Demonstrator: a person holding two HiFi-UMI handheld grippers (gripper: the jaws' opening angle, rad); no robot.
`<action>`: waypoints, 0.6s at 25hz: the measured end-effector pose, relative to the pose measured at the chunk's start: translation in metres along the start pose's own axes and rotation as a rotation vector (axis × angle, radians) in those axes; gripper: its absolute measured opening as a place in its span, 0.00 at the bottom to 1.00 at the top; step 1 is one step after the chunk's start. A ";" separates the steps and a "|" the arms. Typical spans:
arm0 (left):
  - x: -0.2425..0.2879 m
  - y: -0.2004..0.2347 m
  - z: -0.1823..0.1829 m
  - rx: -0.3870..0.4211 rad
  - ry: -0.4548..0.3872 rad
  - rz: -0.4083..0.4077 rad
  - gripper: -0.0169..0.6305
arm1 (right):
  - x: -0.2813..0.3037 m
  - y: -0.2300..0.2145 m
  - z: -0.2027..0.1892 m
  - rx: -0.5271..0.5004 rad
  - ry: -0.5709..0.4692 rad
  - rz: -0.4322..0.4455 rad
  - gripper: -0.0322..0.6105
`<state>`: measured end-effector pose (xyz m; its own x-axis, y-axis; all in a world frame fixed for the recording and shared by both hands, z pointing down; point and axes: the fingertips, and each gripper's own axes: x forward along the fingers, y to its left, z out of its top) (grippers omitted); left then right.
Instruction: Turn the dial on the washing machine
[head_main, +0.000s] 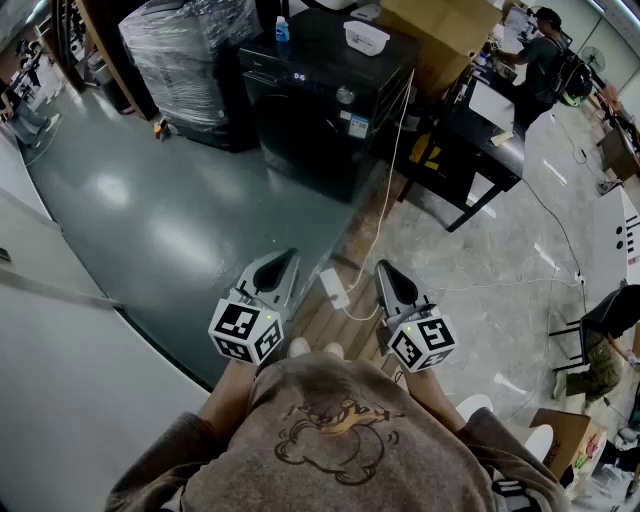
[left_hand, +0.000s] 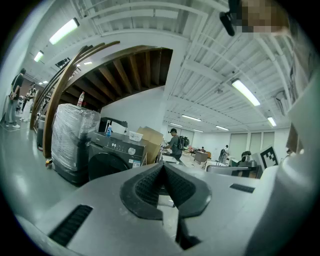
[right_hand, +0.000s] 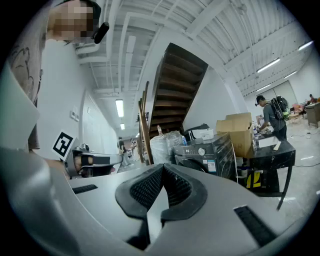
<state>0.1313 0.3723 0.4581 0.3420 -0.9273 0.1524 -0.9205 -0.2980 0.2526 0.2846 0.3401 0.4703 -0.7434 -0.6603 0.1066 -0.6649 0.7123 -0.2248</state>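
The black washing machine (head_main: 320, 105) stands across the floor at the top middle of the head view, with its round silver dial (head_main: 345, 95) on the front panel. Both grippers are held low near the person's body, well short of the machine. My left gripper (head_main: 277, 268) is shut with nothing in it, and my right gripper (head_main: 392, 275) is shut and empty too. The left gripper view shows the machine (left_hand: 112, 155) and its dial (left_hand: 131, 151) far beyond the closed jaws. In the right gripper view the machine (right_hand: 210, 155) and dial (right_hand: 201, 151) are also distant.
A blue bottle (head_main: 282, 28) and a white container (head_main: 365, 37) sit on the machine. A plastic-wrapped pallet (head_main: 190, 60) stands to its left, a black table (head_main: 480, 130) and cardboard box (head_main: 440, 30) to its right. A white power strip (head_main: 333, 288) with cable lies on the floor ahead. A person (head_main: 540, 60) stands far right.
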 end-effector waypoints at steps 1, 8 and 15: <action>0.000 -0.002 0.000 0.000 -0.002 0.000 0.01 | -0.001 0.000 0.001 -0.003 -0.001 0.001 0.05; -0.001 -0.016 -0.007 0.002 -0.005 0.006 0.01 | -0.017 -0.008 -0.001 0.022 -0.036 0.009 0.05; 0.005 -0.029 -0.002 0.003 -0.058 0.024 0.01 | -0.025 -0.023 -0.013 0.018 -0.018 0.010 0.05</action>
<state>0.1605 0.3767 0.4535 0.3081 -0.9457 0.1032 -0.9292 -0.2758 0.2461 0.3176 0.3435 0.4859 -0.7486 -0.6574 0.0864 -0.6558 0.7148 -0.2431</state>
